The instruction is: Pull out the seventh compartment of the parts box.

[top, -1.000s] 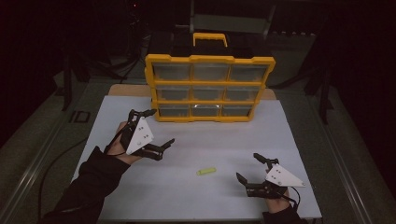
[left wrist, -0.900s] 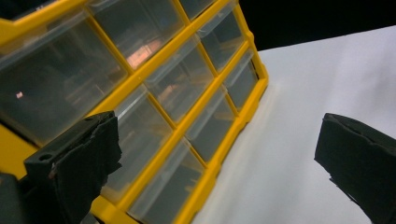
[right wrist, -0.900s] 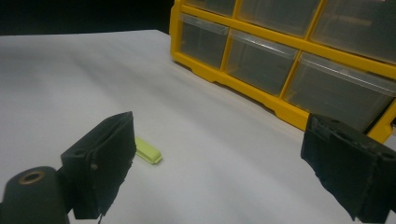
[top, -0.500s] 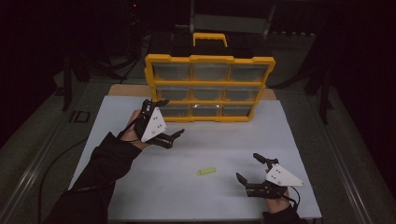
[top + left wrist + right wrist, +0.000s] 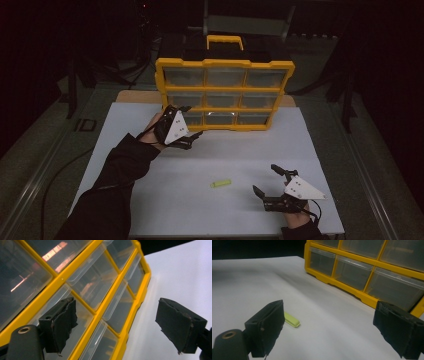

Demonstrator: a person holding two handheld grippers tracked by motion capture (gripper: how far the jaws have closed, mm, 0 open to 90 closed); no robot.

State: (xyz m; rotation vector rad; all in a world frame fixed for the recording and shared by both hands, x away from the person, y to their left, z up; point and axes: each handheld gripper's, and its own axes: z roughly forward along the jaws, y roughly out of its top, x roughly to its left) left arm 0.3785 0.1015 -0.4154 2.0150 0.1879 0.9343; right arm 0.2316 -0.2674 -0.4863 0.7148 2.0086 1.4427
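A yellow organiser (image 5: 225,63) with clear drawers stands upright at the back of the white table. My left gripper (image 5: 191,121) is right in front of its bottom-left drawer (image 5: 196,118). Its jaws have just been closing a little but stand apart, with nothing pressed between them. In the left gripper view the organiser's yellow frame (image 5: 105,307) slants close ahead, and one pad (image 5: 61,322) lies over a drawer front. My right gripper (image 5: 266,179) rests open near the front right of the table. A small yellow-green piece (image 5: 220,183) lies on the table to its left, and it also appears beside that gripper's left pad as the yellow-green piece (image 5: 291,320).
The white table top (image 5: 250,150) spreads between the organiser and the front edge. A black sleeve (image 5: 115,185) reaches in from the bottom left. The surroundings beyond the table are dark. The organiser's lower drawers (image 5: 352,270) show in the right gripper view.
The left hand has moved forward and to the right, from the left of the table up to the organiser's bottom-left drawer. The right gripper has stayed where it was.
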